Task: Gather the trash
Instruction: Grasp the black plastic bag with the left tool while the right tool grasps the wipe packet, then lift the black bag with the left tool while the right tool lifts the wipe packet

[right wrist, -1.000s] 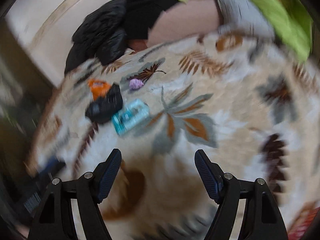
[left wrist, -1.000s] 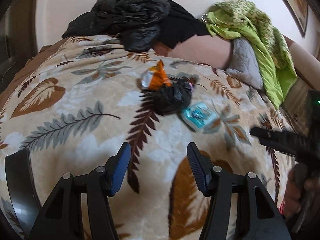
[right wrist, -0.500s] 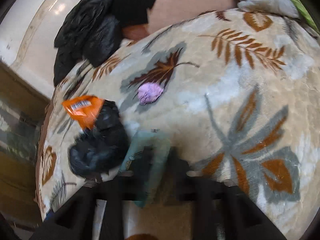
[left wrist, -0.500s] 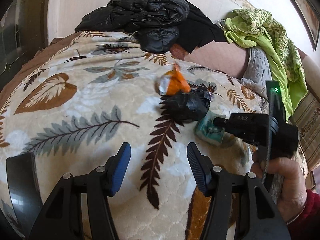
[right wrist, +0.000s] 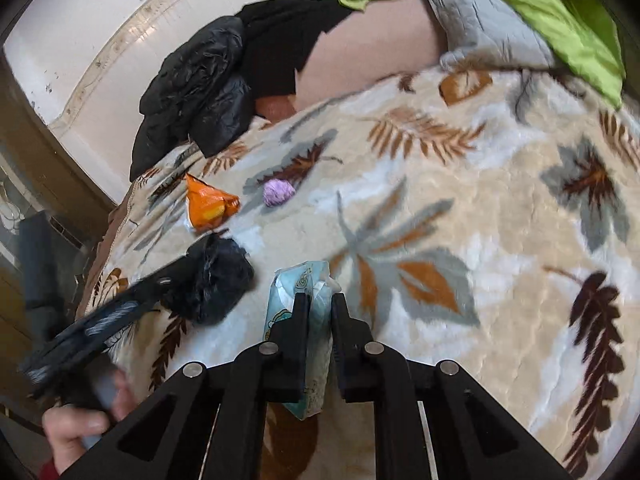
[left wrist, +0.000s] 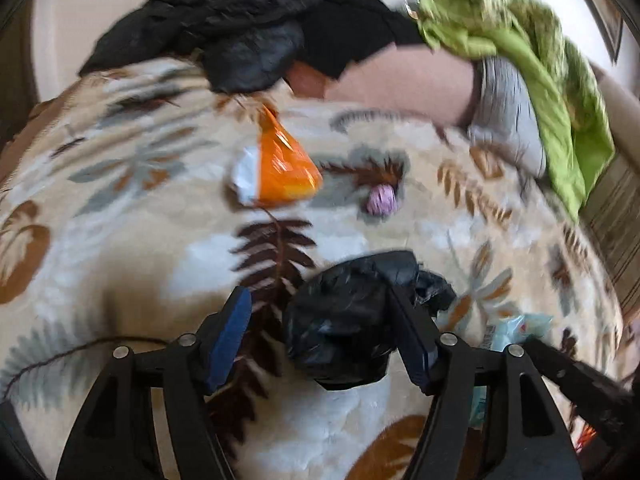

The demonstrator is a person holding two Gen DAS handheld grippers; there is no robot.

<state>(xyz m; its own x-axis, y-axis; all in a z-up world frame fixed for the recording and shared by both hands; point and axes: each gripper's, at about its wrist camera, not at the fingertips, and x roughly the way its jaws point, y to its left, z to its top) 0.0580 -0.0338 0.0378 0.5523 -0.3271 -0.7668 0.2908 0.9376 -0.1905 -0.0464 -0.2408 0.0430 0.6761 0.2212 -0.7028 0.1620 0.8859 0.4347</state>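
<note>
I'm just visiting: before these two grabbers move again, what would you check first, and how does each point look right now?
1. Right gripper shut on the blue packet: ok.
2. Packet clear of the blanket: cannot tell.
3. Black bag between the left gripper's jaws: ok.
4. Left jaws pressing on the bag: not ok; they are opening, and one pad stands apart from it.
5. Orange wrapper and purple wad in open view to collect: ok.
6. The two grippers apart: ok, but close.
</note>
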